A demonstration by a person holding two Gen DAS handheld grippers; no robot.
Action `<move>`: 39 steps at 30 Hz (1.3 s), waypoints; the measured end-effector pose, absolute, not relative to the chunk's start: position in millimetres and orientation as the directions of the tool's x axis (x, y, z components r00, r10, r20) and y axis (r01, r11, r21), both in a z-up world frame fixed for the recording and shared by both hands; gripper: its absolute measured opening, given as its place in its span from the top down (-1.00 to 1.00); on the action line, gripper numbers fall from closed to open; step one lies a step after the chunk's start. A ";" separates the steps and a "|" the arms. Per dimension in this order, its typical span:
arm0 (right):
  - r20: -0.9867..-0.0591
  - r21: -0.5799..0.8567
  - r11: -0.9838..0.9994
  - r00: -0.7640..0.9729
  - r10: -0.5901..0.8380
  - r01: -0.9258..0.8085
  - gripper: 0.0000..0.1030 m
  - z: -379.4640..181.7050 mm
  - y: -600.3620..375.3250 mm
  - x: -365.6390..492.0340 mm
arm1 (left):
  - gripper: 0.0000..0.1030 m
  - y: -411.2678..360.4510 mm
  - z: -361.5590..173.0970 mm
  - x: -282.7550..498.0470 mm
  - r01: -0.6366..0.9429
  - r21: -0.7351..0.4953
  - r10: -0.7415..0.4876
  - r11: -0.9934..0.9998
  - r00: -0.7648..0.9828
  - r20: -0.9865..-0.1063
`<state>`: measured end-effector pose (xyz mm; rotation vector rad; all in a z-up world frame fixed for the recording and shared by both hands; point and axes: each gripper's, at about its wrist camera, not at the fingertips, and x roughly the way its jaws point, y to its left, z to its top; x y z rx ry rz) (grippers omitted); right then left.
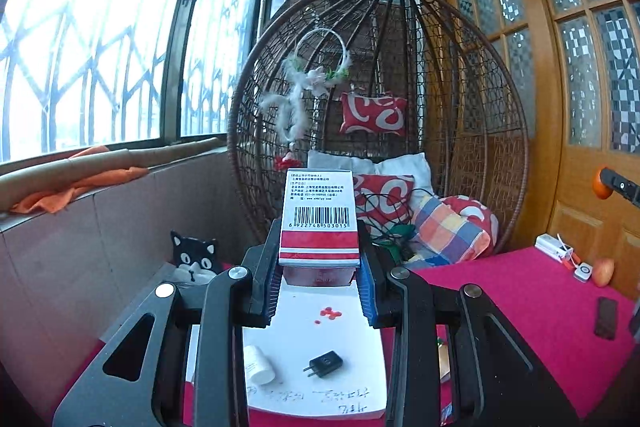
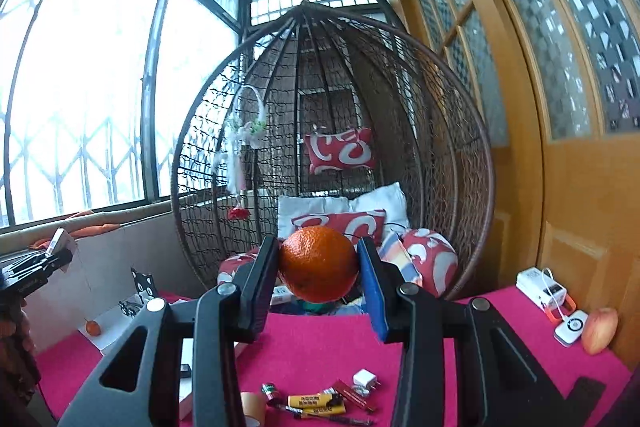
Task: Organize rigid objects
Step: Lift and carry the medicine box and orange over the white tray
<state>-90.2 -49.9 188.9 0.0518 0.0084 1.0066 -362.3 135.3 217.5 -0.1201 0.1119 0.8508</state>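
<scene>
Both grippers held high above the bench, open air beneath and ahead. Hanging chair fills 12 o'clock; windows at 9 to 10, wooden door at 3.

Bench covered in magenta cloth. White board lies on it under the left gripper, carrying a white bottle, a black plug and small red bits. Right side: apple and white charger near the door edge. At 6 in the right view: batteries, white plug, tape roll.

Left jaws clamp a box, white with red bands, barcode facing up, standing upright between the pads.

Right gripper jaws grip an orange, round, pebbled skin, pinched at its sides.
</scene>
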 end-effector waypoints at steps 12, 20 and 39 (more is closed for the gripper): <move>-0.018 0.007 0.477 0.477 0.879 -0.879 0.23 196.2 -11.2 -103.1 | 0.39 148.8 206.1 -380.8 -0.779 -0.091 0.760 0.620 0.626 -0.174; -0.069 -0.013 0.397 0.397 0.915 -0.918 0.23 196.2 28.9 -115.1 | 0.39 164.0 194.4 -388.2 -0.797 -0.112 0.768 0.593 0.602 -0.217; -0.504 0.091 0.134 0.070 0.861 -0.987 0.23 89.5 191.9 -147.0 | 0.39 234.8 124.0 -368.7 -0.841 -0.176 0.714 0.511 0.529 -0.459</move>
